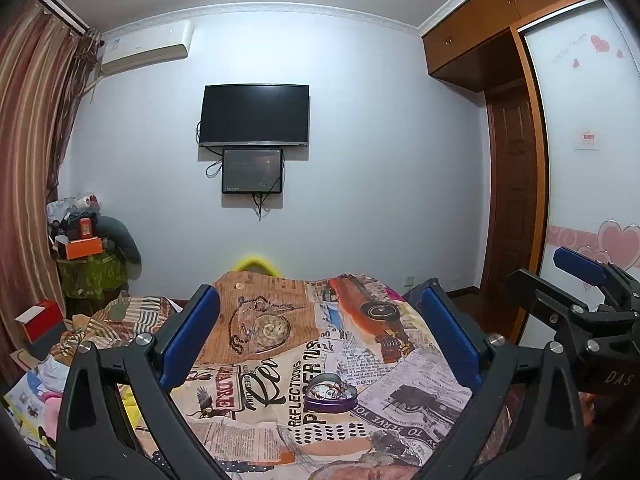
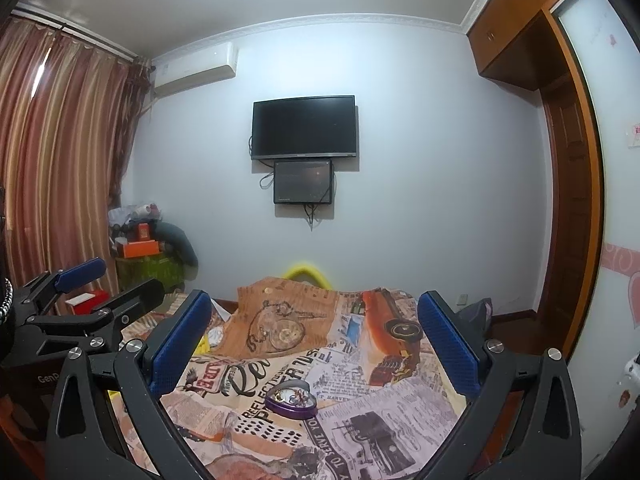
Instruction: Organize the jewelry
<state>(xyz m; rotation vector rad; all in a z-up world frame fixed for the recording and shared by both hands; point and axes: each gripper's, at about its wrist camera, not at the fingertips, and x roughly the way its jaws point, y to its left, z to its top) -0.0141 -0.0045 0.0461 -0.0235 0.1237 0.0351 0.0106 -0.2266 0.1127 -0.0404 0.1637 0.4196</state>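
Observation:
A purple heart-shaped tin (image 1: 331,393) lies open on the printed cloth (image 1: 256,432), with small jewelry pieces inside; it also shows in the right wrist view (image 2: 291,400). My left gripper (image 1: 320,336) is open and empty, held above and short of the tin. My right gripper (image 2: 316,340) is open and empty, also above and short of the tin. The right gripper shows at the right of the left wrist view (image 1: 560,280), and the left gripper at the left of the right wrist view (image 2: 108,280).
The cloth (image 2: 400,420) covers a raised surface with a yellow object (image 1: 256,263) behind it. Boxes and papers (image 1: 36,380) lie at the left. A cluttered stand (image 1: 88,256) and curtains (image 1: 28,160) are far left. A wardrobe (image 1: 580,160) stands at right.

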